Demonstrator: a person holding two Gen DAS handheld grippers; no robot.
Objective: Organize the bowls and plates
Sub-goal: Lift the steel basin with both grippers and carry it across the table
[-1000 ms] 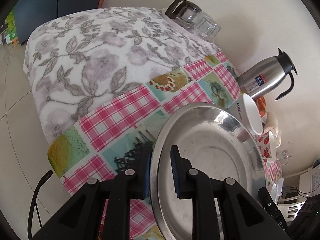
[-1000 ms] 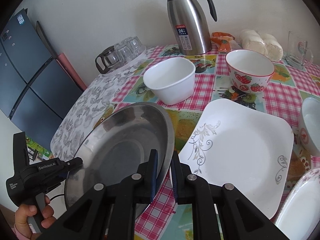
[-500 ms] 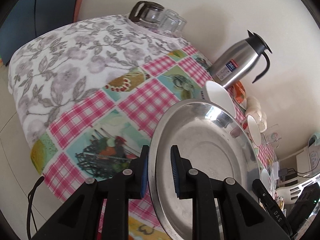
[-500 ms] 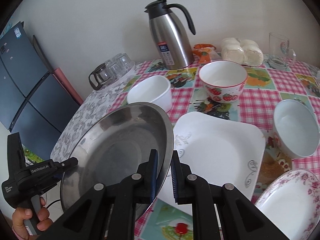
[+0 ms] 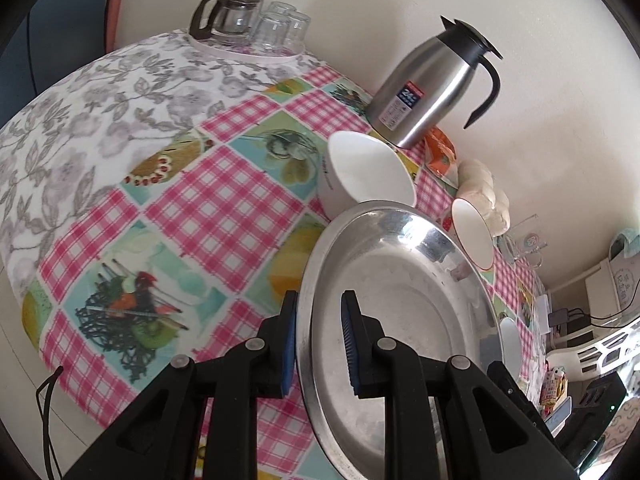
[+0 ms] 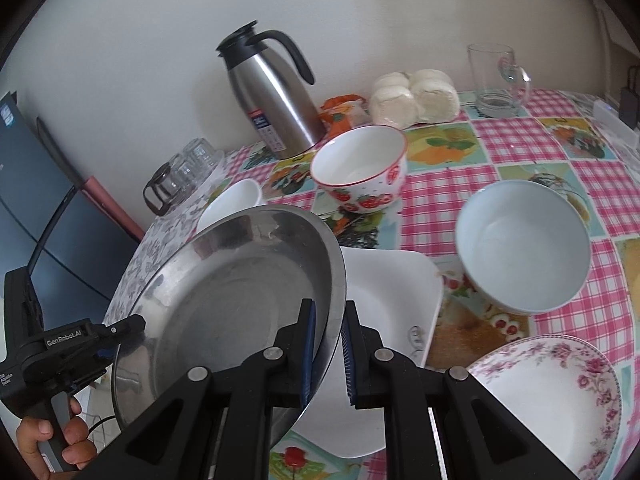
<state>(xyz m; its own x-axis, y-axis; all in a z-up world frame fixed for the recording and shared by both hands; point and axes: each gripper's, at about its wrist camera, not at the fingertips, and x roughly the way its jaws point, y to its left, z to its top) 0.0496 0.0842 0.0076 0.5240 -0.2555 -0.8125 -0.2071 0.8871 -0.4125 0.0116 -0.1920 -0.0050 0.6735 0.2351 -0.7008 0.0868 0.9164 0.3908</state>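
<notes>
A large steel plate (image 6: 240,300) is held in the air, tilted, above the table. My right gripper (image 6: 327,354) is shut on its right rim. My left gripper (image 5: 318,344) is shut on its left rim and also shows in the right wrist view (image 6: 120,330). The plate fills the lower right of the left wrist view (image 5: 400,304). Under it lies a white square plate (image 6: 384,304). A plain white bowl (image 5: 364,172), a strawberry bowl (image 6: 360,168), a pale blue bowl (image 6: 524,248) and a floral plate (image 6: 556,404) stand on the table.
A steel thermos jug (image 6: 272,96) stands at the back by the wall, with white buns (image 6: 412,96) and a glass mug (image 6: 496,80) to its right. A tray with a glass pot and glasses (image 5: 248,24) sits at the table's far left corner.
Both grippers have lifted the steel plate and carried it to the right, over the white square plate. The pale blue bowl and floral plate have come fully into the right wrist view.
</notes>
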